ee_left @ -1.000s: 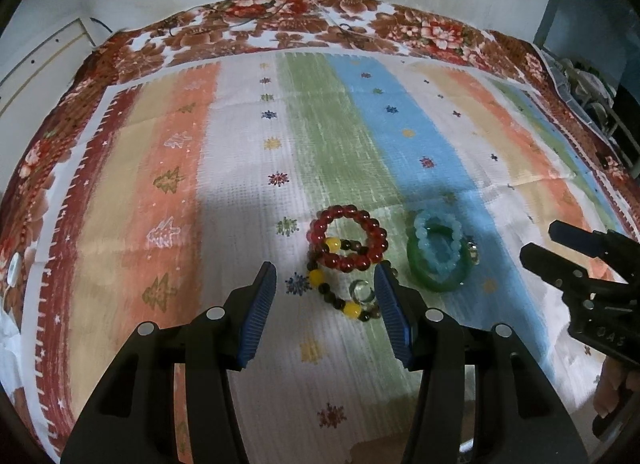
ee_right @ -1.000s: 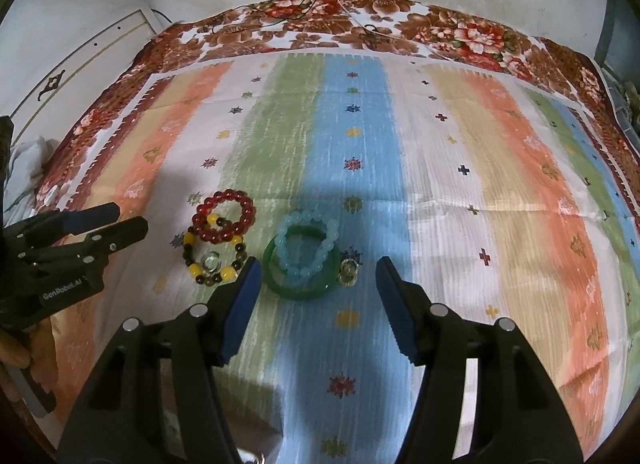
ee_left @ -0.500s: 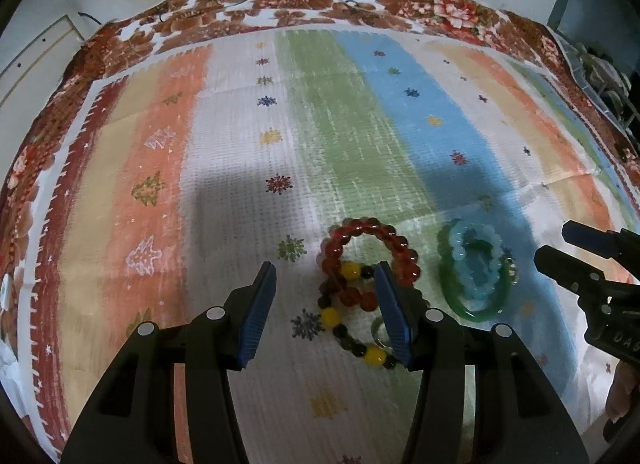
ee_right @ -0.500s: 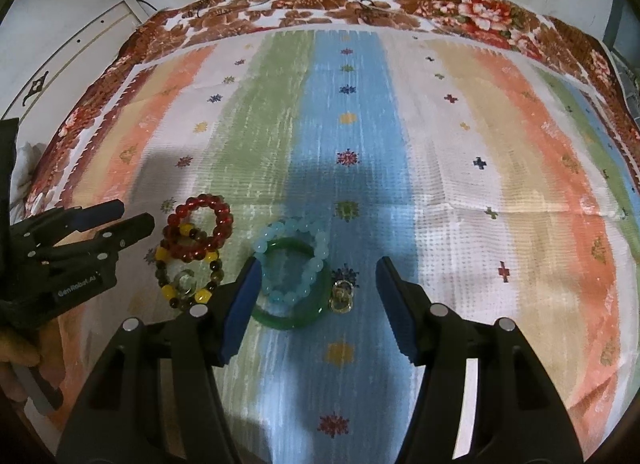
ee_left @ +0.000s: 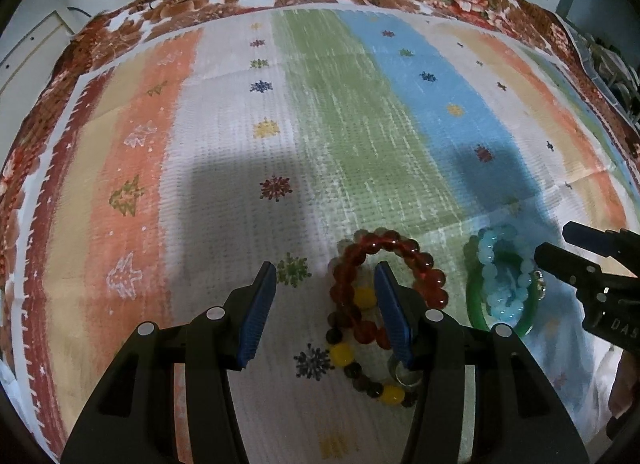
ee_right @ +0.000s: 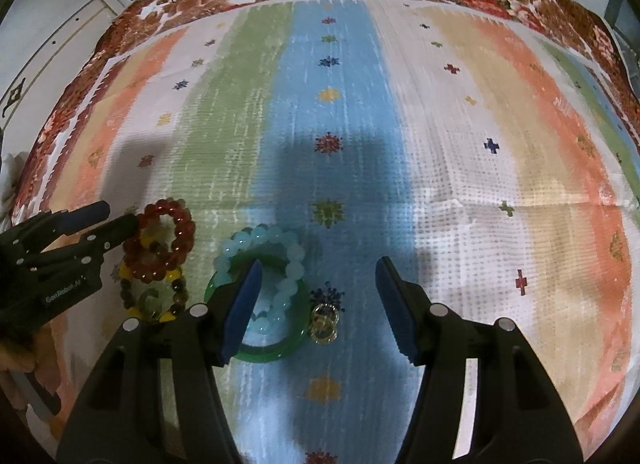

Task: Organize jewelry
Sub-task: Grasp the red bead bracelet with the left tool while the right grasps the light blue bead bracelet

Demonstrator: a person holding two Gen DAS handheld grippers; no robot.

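A red bead bracelet [ee_left: 430,264] lies on the striped cloth over a dark and yellow bead bracelet [ee_left: 344,354] with a clear ring. My left gripper [ee_left: 324,306] is open; its right finger stands over the red bracelet's middle. To the right a light blue bead bracelet [ee_left: 500,264] rests on a green bangle [ee_left: 478,312]. In the right wrist view my right gripper [ee_right: 318,304] is open, its left finger over the blue bracelet [ee_right: 260,242] and green bangle [ee_right: 276,352]. A small gold ring [ee_right: 325,322] lies between its fingers. The red bracelet [ee_right: 176,224] touches the left gripper there.
The striped cloth [ee_left: 340,124] with a floral brown border covers the table. A white wall and cables lie beyond the far edge. Clutter sits off the right edge [ee_left: 616,72].
Both grippers have moved forward and down toward the jewelry. The left gripper's right finger now overlaps the red bracelet; the right gripper's left finger now overlaps the blue bracelet.
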